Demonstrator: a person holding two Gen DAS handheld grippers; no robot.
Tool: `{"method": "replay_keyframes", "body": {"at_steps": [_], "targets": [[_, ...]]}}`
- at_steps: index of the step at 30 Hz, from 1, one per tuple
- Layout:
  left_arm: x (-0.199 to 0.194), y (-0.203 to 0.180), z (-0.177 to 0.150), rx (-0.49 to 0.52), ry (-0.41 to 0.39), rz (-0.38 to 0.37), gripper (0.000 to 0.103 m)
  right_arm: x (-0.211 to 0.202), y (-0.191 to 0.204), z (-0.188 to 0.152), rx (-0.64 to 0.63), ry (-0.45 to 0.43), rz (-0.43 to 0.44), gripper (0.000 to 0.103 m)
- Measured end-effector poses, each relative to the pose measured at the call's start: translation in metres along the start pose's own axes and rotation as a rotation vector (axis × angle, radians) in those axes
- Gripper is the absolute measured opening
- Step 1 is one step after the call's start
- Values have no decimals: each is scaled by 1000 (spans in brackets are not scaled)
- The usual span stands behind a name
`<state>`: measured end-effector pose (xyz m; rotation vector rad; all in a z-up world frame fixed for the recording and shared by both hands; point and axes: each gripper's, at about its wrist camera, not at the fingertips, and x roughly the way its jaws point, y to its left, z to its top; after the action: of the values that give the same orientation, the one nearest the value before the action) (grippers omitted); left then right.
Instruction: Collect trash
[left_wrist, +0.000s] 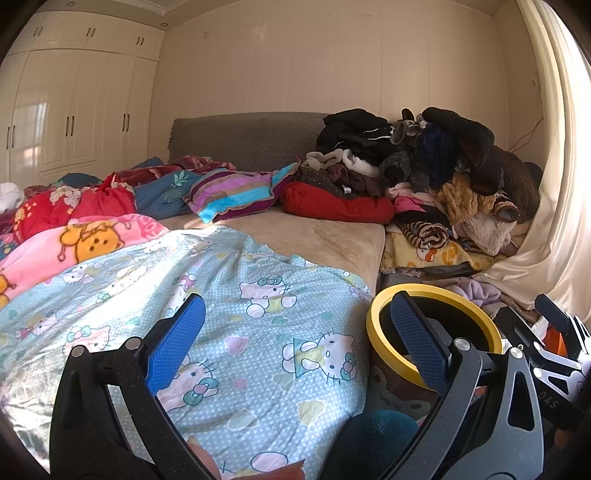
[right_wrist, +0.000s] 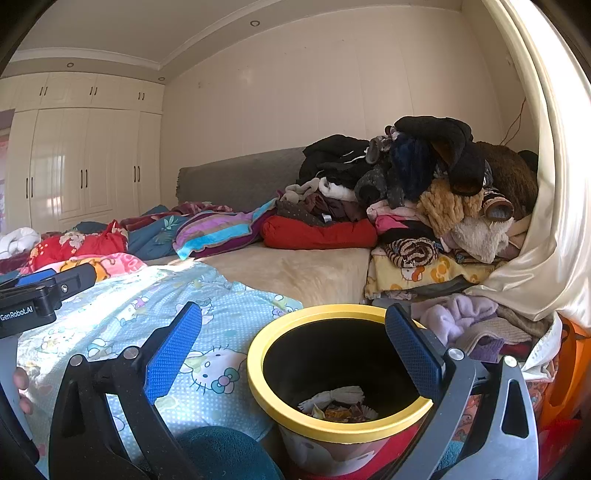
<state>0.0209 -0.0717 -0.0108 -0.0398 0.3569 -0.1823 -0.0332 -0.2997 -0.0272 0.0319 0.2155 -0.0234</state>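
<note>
A trash bin with a yellow rim stands beside the bed, with crumpled paper and wrappers at its bottom. My right gripper is open and empty, held over the bin's near side. The bin's rim also shows in the left wrist view. My left gripper is open and empty above the Hello Kitty quilt, its right finger in front of the bin. The other gripper shows at each view's edge.
The bed carries blankets, a striped pillow and a red cushion. A tall heap of clothes and plush toys sits at the right by a cream curtain. White wardrobes line the far left wall.
</note>
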Motion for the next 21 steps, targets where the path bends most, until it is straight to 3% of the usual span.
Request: {"method": "replay_keyframes", "body": {"at_steps": [21], "targets": [[0,1,0,0,-2,0,92,0,-3,-2,2,1,0,97]]}}
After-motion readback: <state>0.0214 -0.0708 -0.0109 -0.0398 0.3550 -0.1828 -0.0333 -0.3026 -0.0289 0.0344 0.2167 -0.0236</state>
